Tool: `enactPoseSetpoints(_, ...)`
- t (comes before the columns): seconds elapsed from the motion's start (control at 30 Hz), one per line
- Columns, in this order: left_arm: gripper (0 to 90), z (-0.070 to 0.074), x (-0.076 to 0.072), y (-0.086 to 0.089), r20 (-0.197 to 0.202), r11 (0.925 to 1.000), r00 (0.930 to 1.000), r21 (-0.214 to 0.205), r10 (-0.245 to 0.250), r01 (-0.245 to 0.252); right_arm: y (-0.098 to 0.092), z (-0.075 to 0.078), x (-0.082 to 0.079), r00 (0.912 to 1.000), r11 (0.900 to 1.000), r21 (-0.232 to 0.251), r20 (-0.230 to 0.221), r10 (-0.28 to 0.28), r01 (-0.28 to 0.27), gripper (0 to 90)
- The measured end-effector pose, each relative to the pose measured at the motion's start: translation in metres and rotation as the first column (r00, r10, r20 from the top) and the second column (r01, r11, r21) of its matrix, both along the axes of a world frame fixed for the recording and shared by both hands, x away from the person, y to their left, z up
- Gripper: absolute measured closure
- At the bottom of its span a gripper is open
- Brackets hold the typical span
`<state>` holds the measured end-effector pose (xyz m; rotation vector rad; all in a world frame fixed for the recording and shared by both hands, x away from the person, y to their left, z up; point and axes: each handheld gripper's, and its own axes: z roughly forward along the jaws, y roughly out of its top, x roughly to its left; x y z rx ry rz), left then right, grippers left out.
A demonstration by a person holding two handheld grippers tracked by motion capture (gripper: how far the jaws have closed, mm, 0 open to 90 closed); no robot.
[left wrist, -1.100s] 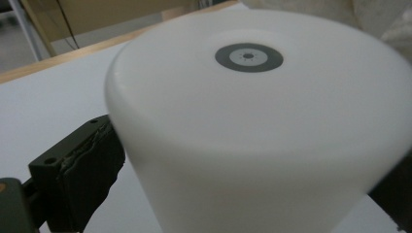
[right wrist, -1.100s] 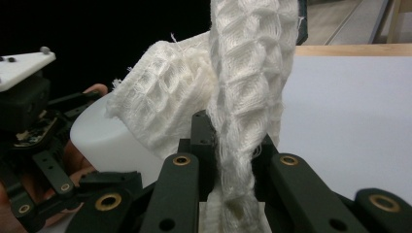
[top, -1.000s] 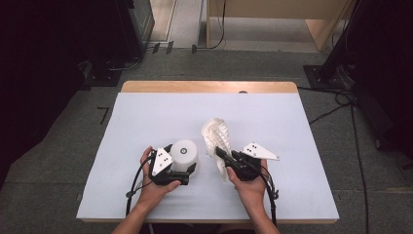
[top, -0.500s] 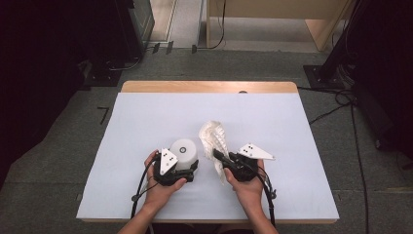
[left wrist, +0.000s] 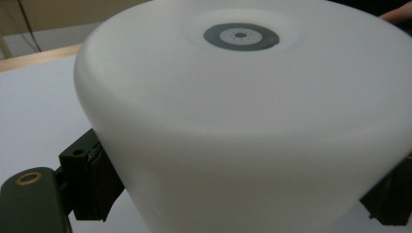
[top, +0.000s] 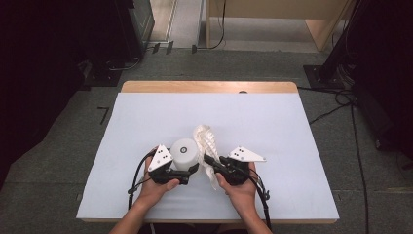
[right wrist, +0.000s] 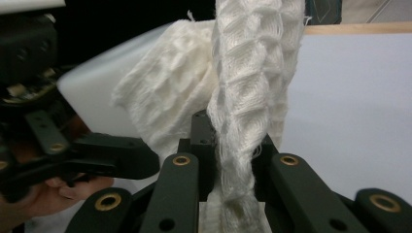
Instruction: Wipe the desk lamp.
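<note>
A white round lamp (top: 185,152) with a grey button on top sits near the table's front, and my left gripper (top: 189,168) is shut on its sides. In the left gripper view the lamp (left wrist: 243,121) bulges between the black fingers (left wrist: 90,179). My right gripper (top: 210,161) is shut on a white waffle-weave cloth (top: 204,139), which stands up bunched just right of the lamp. In the right gripper view the twisted cloth (right wrist: 243,97) rises from between the jaws of the gripper (right wrist: 231,143), with the lamp (right wrist: 92,92) close behind at left.
The table (top: 292,136) has a pale blue-white top with a wooden strip along its far edge. Dark equipment and cables stand on the floor beyond the table and to both sides. Both hands come in at the table's front edge.
The right gripper and the cloth have edged slightly left, closer to the lamp. The left gripper keeps its hold on the lamp in about the same place.
</note>
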<state>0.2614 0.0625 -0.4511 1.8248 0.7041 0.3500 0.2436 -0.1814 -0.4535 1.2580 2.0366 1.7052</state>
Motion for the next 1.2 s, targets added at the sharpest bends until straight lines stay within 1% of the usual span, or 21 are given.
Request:
enactPoseSetpoints(0.03, 8.7, 0.003, 0.0, 0.002, 0.005, 0.9999, 1.0, -0.011, -0.003, 0.003, 0.002, -0.005, 0.001, 1.0, 0.9999, -0.014, -0.006, -0.002, 0.002, 79.9)
enactPoseSetpoints(0.1, 8.7, 0.005, 0.0, 0.004, 0.007, 0.9999, 1.0, -0.016, -0.001, 0.001, 0.003, -0.009, 0.002, 0.9997, 0.9998, -0.018, -0.025, 0.0, 0.0, 79.8)
enactPoseSetpoints(0.2, 8.7, 0.004, 0.002, 0.005, 0.0, 0.9998, 1.0, -0.019, -0.009, 0.009, 0.003, -0.009, 0.003, 0.9997, 0.9998, -0.02, -0.025, 0.001, -0.001, 79.9)
enactPoseSetpoints(0.23, 8.7, 0.002, 0.002, 0.004, -0.009, 0.9997, 0.9997, -0.009, -0.025, 0.025, 0.003, -0.008, 0.002, 0.9998, 0.9998, -0.021, -0.02, 0.0, -0.001, 79.9)
enactPoseSetpoints(0.27, 8.7, 0.002, 0.002, 0.004, -0.009, 0.9997, 0.9997, -0.009, -0.025, 0.025, 0.003, -0.006, 0.002, 0.9999, 0.9999, -0.016, -0.014, 0.002, -0.003, 79.9)
enactPoseSetpoints(0.33, 8.7, -0.002, 0.0, -0.003, 0.002, 0.9982, 0.9991, 0.043, -0.042, 0.042, 0.0, -0.001, 0.001, 1.0, 1.0, -0.006, 0.006, 0.001, -0.001, 79.8)
enactPoseSetpoints(0.4, 8.7, -0.004, 0.0, -0.006, 0.004, 0.997, 0.9989, 0.062, -0.046, 0.045, -0.004, 0.006, -0.001, 0.9996, 1.0, 0.007, 0.028, -0.005, 0.005, 79.8)
enactPoseSetpoints(0.47, 8.7, -0.004, -0.001, -0.007, 0.004, 0.9967, 0.9989, 0.067, -0.047, 0.046, -0.004, 0.009, -0.002, 0.9995, 0.9999, 0.015, 0.031, -0.007, 0.006, 79.8)
enactPoseSetpoints(0.5, 8.7, -0.004, -0.001, -0.008, 0.005, 0.9963, 0.9987, 0.07, -0.05, 0.05, -0.006, 0.012, -0.003, 0.9987, 0.9999, 0.013, 0.05, -0.009, 0.008, 79.8)
enactPoseSetpoints(0.53, 8.7, -0.004, -0.001, -0.008, 0.005, 0.9963, 0.9987, 0.07, -0.05, 0.05, -0.006, 0.012, -0.003, 0.9987, 0.9999, 0.013, 0.05, -0.009, 0.008, 79.8)
enactPoseSetpoints(0.57, 8.7, -0.003, -0.001, -0.007, 0.006, 0.9972, 0.9988, 0.058, -0.048, 0.048, -0.004, 0.011, -0.003, 0.9986, 1.0, -0.002, 0.053, -0.004, 0.005, 79.8)
enactPoseSetpoints(0.67, 8.7, -0.001, 0.0, -0.004, 0.006, 0.9984, 0.9992, 0.042, -0.039, 0.038, -0.001, 0.004, -0.002, 0.9994, 0.9998, -0.021, 0.036, -0.002, 0.003, 79.8)
enactPoseSetpoints(0.7, 8.7, 0.001, 0.001, -0.001, 0.006, 0.999, 0.9994, 0.028, -0.033, 0.033, 0.002, -0.003, 0.0, 1.0, 0.9995, -0.032, 0.003, 0.002, -0.002, 79.9)
enactPoseSetpoints(0.77, 8.7, 0.001, 0.001, 0.001, 0.008, 0.9993, 0.9994, 0.017, -0.032, 0.032, 0.004, -0.009, 0.002, 0.9999, 0.9989, -0.047, -0.01, 0.002, -0.003, 79.8)
enactPoseSetpoints(0.87, 8.7, 0.002, 0.002, 0.002, 0.013, 0.9995, 0.9994, 0.01, -0.031, 0.031, 0.005, -0.009, 0.002, 0.9999, 0.9988, -0.048, -0.011, 0.002, -0.003, 79.8)
enactPoseSetpoints(0.97, 8.7, -0.001, 0.001, -0.002, 0.023, 0.9983, 0.9994, 0.052, -0.028, 0.026, 0.004, -0.003, 0.0, 0.9999, 0.9994, -0.034, 0.01, 0.003, -0.002, 79.8)
enactPoseSetpoints(1.0, 8.7, -0.001, 0.001, -0.002, 0.023, 0.9983, 0.9994, 0.052, -0.028, 0.026, 0.004, 0.0, -0.001, 0.9998, 0.9996, -0.03, 0.018, 0.001, 0.0, 79.8)
enactPoseSetpoints(1.03, 8.7, -0.004, 0.0, -0.005, 0.028, 0.9969, 0.9992, 0.074, -0.03, 0.028, 0.003, 0.003, -0.002, 0.9996, 0.9996, -0.027, 0.028, 0.0, 0.001, 79.8)
enactPoseSetpoints(1.1, 8.6, -0.007, 0.0, -0.007, 0.036, 0.995, 0.9988, 0.096, -0.033, 0.029, 0.0, 0.009, -0.004, 0.999, 0.9999, -0.014, 0.045, -0.003, 0.003, 79.8)
enactPoseSetpoints(1.17, 8.6, -0.01, 0.001, -0.008, 0.058, 0.991, 0.9982, 0.134, -0.015, 0.007, -0.003, 0.013, -0.004, 0.998, 0.9999, -0.01, 0.063, -0.005, 0.005, 79.7)
enactPoseSetpoints(1.2, 8.6, -0.012, 0.002, -0.008, 0.062, 0.9896, 0.998, 0.144, -0.01, 0.001, -0.004, 0.014, -0.004, 0.9982, 1.0, -0.005, 0.06, -0.007, 0.007, 79.7)
